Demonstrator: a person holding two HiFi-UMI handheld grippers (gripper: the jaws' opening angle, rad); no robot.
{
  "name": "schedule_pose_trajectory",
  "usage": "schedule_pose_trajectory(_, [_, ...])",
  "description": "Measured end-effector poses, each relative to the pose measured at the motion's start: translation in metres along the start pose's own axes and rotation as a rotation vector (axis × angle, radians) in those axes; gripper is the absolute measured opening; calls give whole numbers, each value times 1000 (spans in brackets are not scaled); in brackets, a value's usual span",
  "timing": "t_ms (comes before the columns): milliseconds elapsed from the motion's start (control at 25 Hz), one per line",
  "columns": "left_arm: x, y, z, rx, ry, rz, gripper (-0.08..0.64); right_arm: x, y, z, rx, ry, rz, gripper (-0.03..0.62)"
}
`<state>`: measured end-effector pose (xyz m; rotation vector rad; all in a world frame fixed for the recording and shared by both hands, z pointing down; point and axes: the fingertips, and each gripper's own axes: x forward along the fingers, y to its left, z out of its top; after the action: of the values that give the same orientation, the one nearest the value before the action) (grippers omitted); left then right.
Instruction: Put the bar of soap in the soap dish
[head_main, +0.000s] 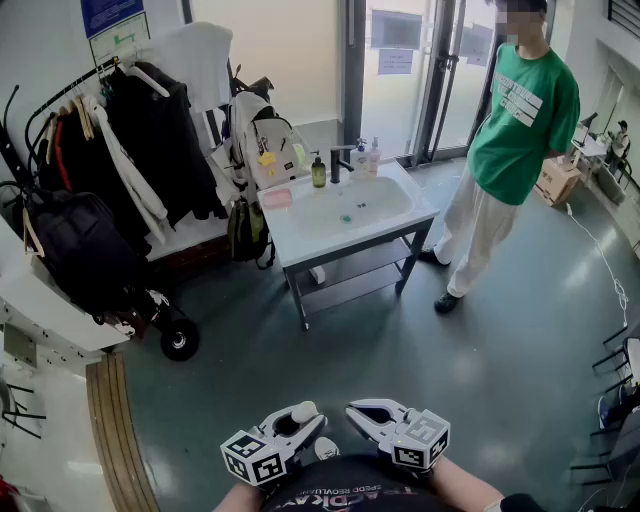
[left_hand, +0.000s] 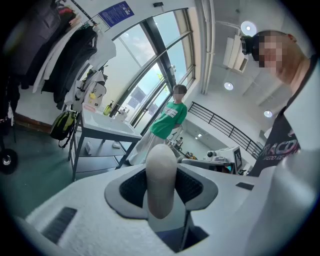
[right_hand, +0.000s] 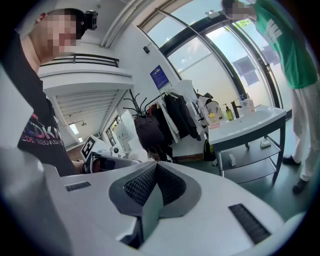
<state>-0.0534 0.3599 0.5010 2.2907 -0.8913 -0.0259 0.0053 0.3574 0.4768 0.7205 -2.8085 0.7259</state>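
Grey-green floor (head_main: 400, 330) runs out ahead of both tools to a white washstand (head_main: 300, 235), well apart from them. A coat rack (head_main: 110, 110) stands off on the left tool's side, and a person (head_main: 520, 110) in a green shirt stands beyond the right tool.

My left gripper (head_main: 300, 420) is clamped on the bar of soap (left_hand: 161, 175), a pale oval standing on end between the pads with its rounded top poking out past the tips. My right gripper (right_hand: 154, 187) has its jaws pressed together with nothing in them.

I judge the pick-up done; the carry across the floor and the placing are both left.

On the washstand's end nearer the left tool's side lies a pink thing (head_main: 274, 198). It may be the soap dish, but it is too small for me to be sure. The soap's lower end is hidden down in the throat of the jaws, and my arms are cut off at the head view's bottom edge.
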Motion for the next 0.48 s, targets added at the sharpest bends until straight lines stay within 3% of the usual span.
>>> schedule_pose_trajectory(480, [-3, 5, 2, -2, -5, 9, 161, 5, -1, 2, 11, -13, 11, 12])
